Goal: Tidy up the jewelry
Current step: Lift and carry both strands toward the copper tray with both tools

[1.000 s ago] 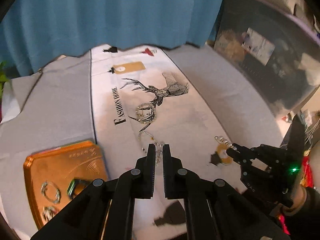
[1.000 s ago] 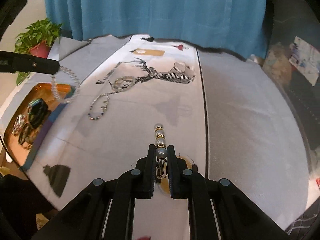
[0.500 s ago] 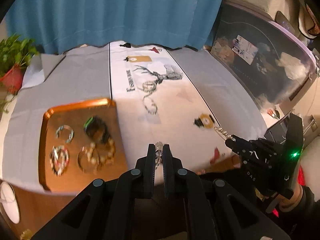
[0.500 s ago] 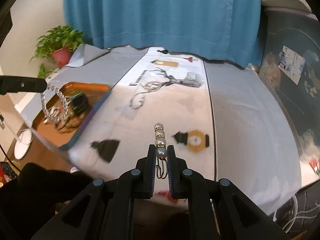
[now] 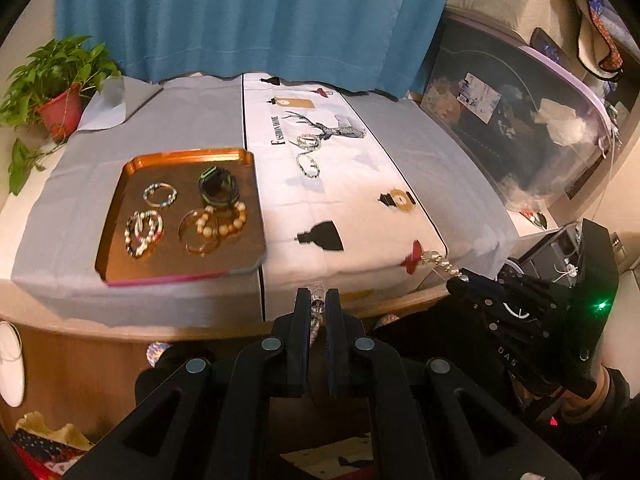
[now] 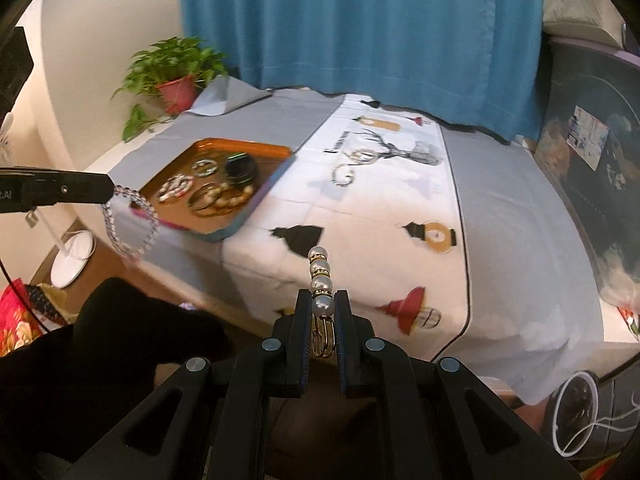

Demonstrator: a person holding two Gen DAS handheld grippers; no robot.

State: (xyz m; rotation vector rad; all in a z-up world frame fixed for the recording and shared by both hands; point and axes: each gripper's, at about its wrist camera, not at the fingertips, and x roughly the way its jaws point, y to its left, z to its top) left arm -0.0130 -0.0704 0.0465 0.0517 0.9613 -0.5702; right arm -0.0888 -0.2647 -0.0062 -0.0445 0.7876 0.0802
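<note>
My left gripper (image 5: 318, 294) is shut on a clear crystal bead bracelet (image 5: 317, 303), which hangs as a loop in the right wrist view (image 6: 130, 226). My right gripper (image 6: 323, 298) is shut on a pearl and gold bracelet (image 6: 320, 276), also seen in the left wrist view (image 5: 438, 262). Both are held off the table's near edge. An orange tray (image 5: 120, 200) on the left holds several bracelets (image 5: 212, 220). Two more bracelets (image 5: 308, 156) lie on the white deer runner (image 5: 360, 200).
A grey cloth covers the table (image 5: 80, 168). A potted plant (image 5: 60, 96) stands at the far left corner. A blue curtain (image 5: 240, 16) hangs behind. A dark storage bin (image 5: 520, 128) sits at the right. A white lamp base (image 6: 74, 258) is on the floor.
Both grippers have pulled back and up from the runner, past the table's near edge, each still holding its bracelet. The whole tray and table front have come into view.
</note>
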